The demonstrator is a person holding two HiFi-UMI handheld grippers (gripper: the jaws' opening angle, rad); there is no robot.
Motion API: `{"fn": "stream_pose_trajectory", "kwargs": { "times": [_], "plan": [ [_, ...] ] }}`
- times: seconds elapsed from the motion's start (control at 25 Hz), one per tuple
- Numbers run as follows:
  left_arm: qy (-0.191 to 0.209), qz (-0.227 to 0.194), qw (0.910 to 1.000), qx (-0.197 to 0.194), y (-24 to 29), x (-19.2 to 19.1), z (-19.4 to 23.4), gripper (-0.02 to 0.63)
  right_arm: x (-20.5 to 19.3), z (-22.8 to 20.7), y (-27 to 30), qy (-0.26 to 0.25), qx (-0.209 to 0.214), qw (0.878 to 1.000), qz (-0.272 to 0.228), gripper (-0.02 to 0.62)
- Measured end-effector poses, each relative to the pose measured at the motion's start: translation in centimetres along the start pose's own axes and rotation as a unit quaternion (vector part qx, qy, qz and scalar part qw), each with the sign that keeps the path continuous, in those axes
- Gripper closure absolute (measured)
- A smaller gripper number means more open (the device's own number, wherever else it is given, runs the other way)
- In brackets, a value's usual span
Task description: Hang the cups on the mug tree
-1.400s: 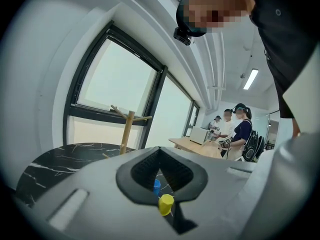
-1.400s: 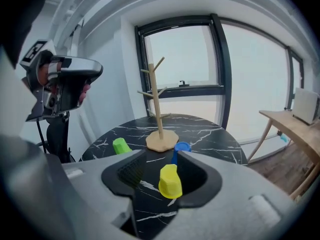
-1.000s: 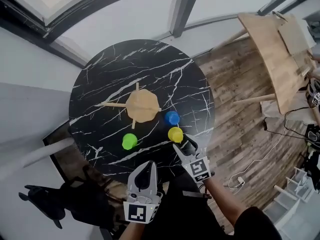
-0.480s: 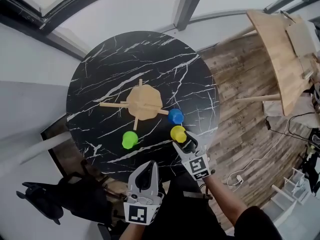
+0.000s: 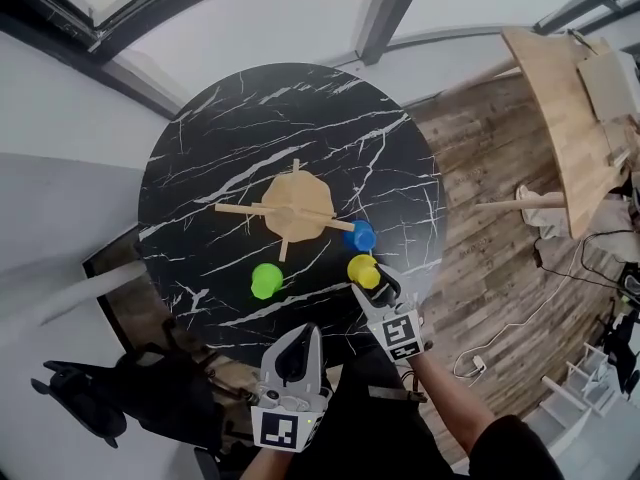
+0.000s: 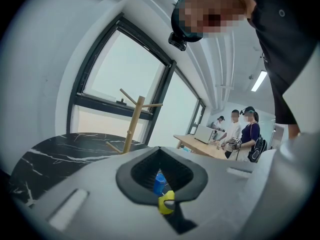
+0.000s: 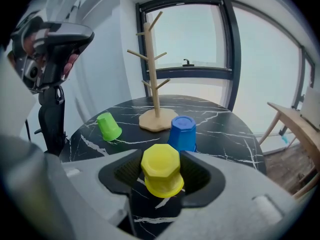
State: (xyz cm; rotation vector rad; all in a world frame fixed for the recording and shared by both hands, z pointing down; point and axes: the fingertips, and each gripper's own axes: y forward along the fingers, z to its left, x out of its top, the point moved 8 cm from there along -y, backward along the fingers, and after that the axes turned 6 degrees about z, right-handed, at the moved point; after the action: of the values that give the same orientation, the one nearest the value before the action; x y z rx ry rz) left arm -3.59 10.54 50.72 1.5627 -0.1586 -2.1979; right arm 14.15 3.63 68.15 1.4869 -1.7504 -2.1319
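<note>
A wooden mug tree (image 5: 297,211) stands mid-table with bare pegs. Three cups sit upside down on the black marble table (image 5: 230,128): green (image 5: 266,280), blue (image 5: 362,234) and yellow (image 5: 362,269). My right gripper (image 5: 372,286) is open and tilted down at the yellow cup (image 7: 161,170), which stands on the table between its jaws, its sides close to the pads. The blue cup (image 7: 183,132) is just behind it, the green cup (image 7: 108,126) further left, the tree (image 7: 155,84) beyond. My left gripper (image 5: 297,343) hangs shut and empty off the table's near edge, roughly level.
A light wooden table (image 5: 560,108) stands on the plank floor at the right. A black bag or seat (image 5: 130,398) lies low at the left. Windows run behind the round table. Several people (image 6: 240,134) stand far off in the left gripper view.
My right gripper has sunk a little, so the yellow cup now sits deeper between its jaws. The left gripper has stayed put. No cup has moved.
</note>
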Motion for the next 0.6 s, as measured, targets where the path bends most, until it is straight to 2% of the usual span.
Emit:
{"fn": "stream_pose_trajectory", "kwargs": {
  "times": [0.6],
  "plan": [
    [0.000,-0.026,0.9997,0.003,-1.9,1.4,0.1,0.606,0.7,1.1,-1.8,0.004,-0.005,1.000,-0.003,0.367]
  ]
}}
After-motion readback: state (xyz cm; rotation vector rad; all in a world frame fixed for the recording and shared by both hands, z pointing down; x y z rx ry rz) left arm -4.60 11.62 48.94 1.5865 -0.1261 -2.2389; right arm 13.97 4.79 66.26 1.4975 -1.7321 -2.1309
